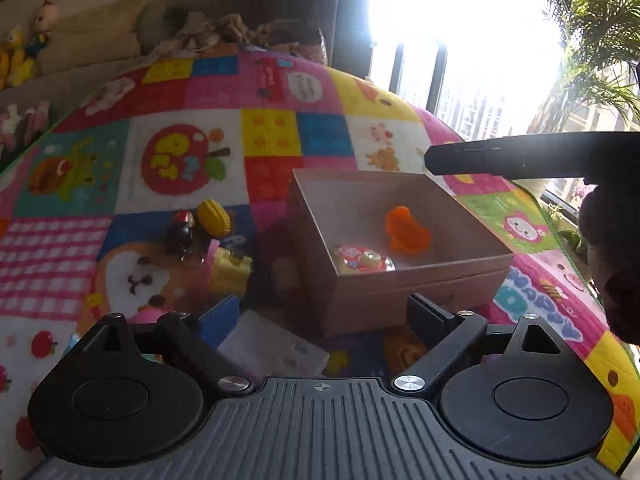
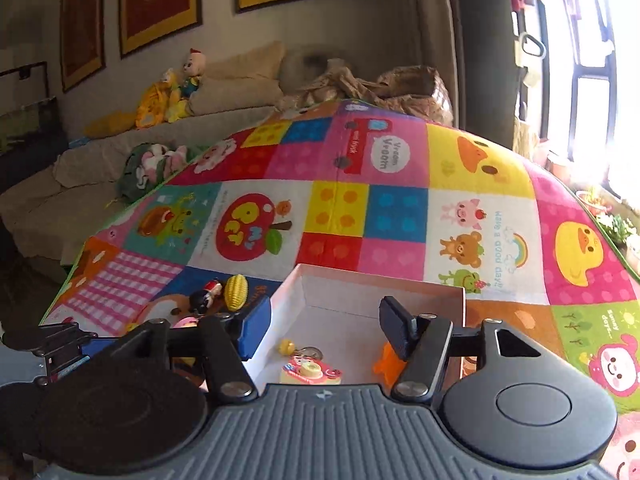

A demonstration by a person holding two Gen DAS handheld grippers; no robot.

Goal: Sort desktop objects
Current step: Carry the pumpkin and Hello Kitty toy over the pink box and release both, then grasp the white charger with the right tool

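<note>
Both claws spread and empty: right gripper (image 2: 320,328) over the box (image 2: 400,280), left gripper (image 1: 320,320) should drop squarely onto the yellow toy (image 1: 230,270) beside it

Play mat (image 2: 400,216) reads "Vroom Vroom", "Have a good day", prob. "Sunny days".

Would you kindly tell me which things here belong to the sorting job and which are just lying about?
Job: cardboard box, orange toy, pink camera toy, yellow corn toy, doll keychain.
Lying about: sofa, plush toys, framed pictures, palm plant.
</note>
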